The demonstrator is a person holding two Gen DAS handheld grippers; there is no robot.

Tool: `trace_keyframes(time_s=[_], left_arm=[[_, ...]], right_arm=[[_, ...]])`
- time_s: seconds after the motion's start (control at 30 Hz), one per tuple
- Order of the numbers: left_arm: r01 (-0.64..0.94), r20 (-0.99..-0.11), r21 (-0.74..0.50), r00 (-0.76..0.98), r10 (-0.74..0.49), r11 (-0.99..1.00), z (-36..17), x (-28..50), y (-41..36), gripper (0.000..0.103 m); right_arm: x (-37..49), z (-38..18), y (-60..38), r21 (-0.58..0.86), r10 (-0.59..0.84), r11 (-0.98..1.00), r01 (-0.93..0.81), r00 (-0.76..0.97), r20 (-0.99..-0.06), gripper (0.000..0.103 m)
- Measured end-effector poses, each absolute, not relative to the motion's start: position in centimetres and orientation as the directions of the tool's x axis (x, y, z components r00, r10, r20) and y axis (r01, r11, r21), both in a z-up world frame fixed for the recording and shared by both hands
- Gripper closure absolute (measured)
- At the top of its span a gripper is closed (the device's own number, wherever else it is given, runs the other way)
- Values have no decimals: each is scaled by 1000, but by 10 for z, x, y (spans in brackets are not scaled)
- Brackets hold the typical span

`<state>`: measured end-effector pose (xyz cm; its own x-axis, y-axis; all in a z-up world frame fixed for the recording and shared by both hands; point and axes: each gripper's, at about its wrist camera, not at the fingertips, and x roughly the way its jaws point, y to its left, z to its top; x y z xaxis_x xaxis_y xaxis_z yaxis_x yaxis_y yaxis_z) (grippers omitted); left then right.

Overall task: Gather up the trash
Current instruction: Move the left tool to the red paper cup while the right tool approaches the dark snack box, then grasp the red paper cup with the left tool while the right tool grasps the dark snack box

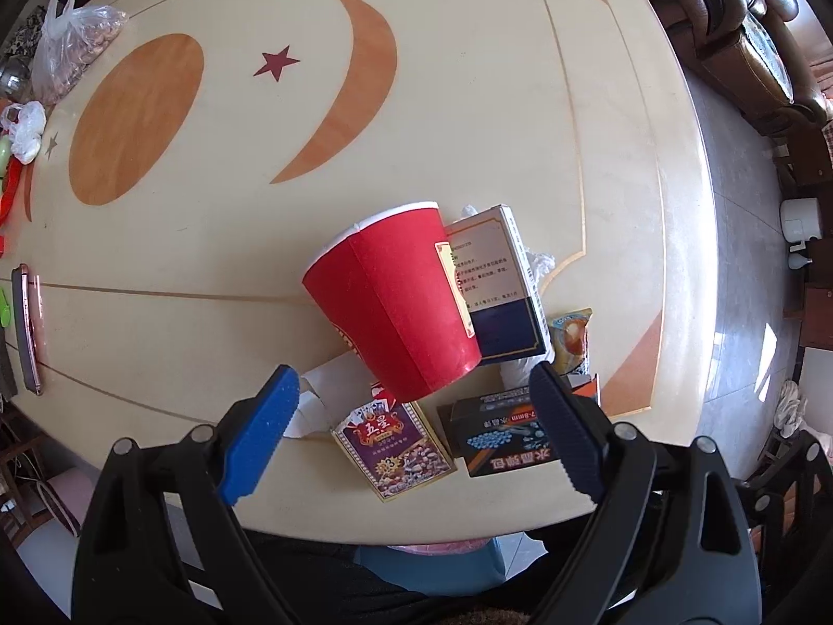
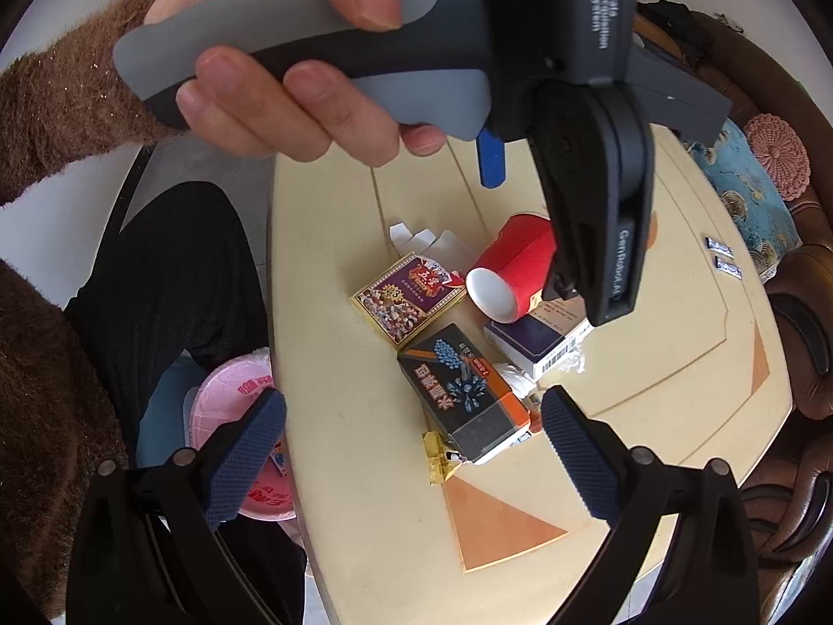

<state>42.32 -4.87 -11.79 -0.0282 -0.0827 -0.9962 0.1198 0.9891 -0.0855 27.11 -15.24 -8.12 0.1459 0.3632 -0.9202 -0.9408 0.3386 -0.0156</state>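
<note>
Cup [image 1: 401, 302] on its side atop the boxes [image 1: 494, 286], card pack [image 1: 395, 448] just beside, all on table [image 1: 468, 104].

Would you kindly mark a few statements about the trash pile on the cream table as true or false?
1. The red paper cup lies tipped on its side. True.
2. The left gripper is clamped on the cup. False: its jaws stand open, with nothing pressed between them.
3. The purple playing-card box lies next to the black and orange carton. True.
4. The right gripper holds the navy and white box. False: its jaws are open and empty.
5. The pink plastic tub stands on the cream table. False: it sits below the table's edge, beside the person's legs.
</note>
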Motion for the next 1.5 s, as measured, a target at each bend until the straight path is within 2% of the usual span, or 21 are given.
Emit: trace_keyframes(time_s=[0.53, 0.6, 0.67, 0.73, 0.87, 0.9, 0.93, 1.03, 1.3, 1.5], left_arm=[[67, -983, -135, -130, -126, 989, -172, 442, -41, 15], [53, -982, -138, -136, -130, 989, -176, 445, -40, 15], [51, -978, -156, -151, -147, 986, -180, 448, -39, 15], [49, -975, -162, -161, -152, 986, -184, 449, -38, 15], [40, -972, -170, -174, -160, 985, -192, 454, -36, 15], [42, -971, -171, -174, -162, 984, -192, 454, -36, 15], [44, -971, -175, -175, -165, 984, -193, 455, -36, 16], [46, -970, -179, -177, -169, 983, -194, 455, -37, 17], [76, -975, -164, -165, -150, 984, -188, 435, -36, 32], [110, -980, -159, -136, -144, 981, -178, 427, -36, 34]], right_arm=[[300, -154, -132, 7, 298, 259, -966, 72, -952, 8], [303, -158, -132, 18, 298, 266, -964, 65, -952, 11], [305, -163, -131, 26, 294, 269, -963, 57, -954, 26], [305, -167, -130, 26, 286, 265, -964, 53, -957, 33], [302, -177, -126, 16, 266, 267, -964, 58, -962, 35], [302, -177, -127, 23, 270, 275, -961, 54, -961, 37], [303, -177, -126, 32, 273, 281, -959, 48, -961, 45], [304, -175, -128, 55, 297, 300, -952, 38, -954, 46], [310, -159, -146, 88, 387, 388, -918, 75, -919, 49], [306, -152, -154, 34, 381, 458, -888, 162, -910, 50]])
